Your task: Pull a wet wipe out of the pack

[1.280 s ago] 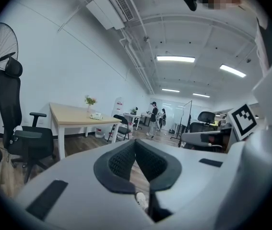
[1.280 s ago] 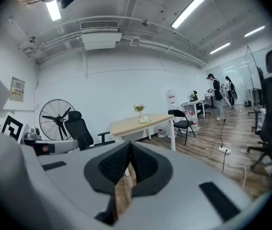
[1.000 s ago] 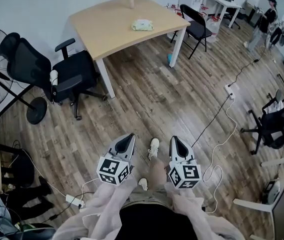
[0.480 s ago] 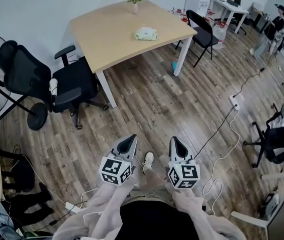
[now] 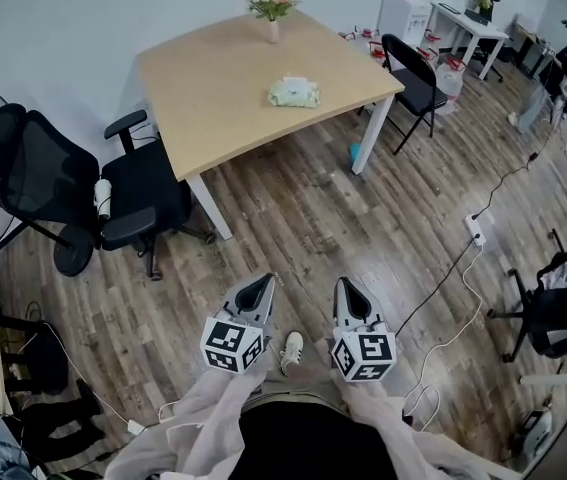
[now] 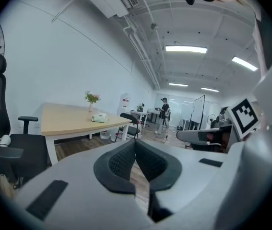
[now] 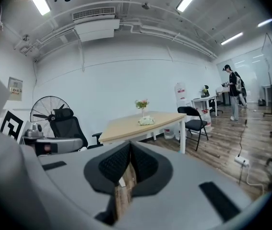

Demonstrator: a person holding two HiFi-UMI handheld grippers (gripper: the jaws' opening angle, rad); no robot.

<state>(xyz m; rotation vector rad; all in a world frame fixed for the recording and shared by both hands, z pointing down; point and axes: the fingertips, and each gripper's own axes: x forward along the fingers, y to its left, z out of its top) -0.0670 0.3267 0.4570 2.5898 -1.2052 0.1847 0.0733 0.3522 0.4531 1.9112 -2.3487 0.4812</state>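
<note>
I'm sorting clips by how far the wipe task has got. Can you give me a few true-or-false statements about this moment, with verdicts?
1. The wet wipe pack lies on the wooden table. True.
2. The left gripper holds a wipe. False: its jaws are together with nothing between them.
3. A vase of flowers stands on the table. True.
4. The right gripper has its jaws wide apart. False: they are together and empty.
5. Both grippers hang over the table top. False: they are over the wooden floor, well short of the table.
</note>
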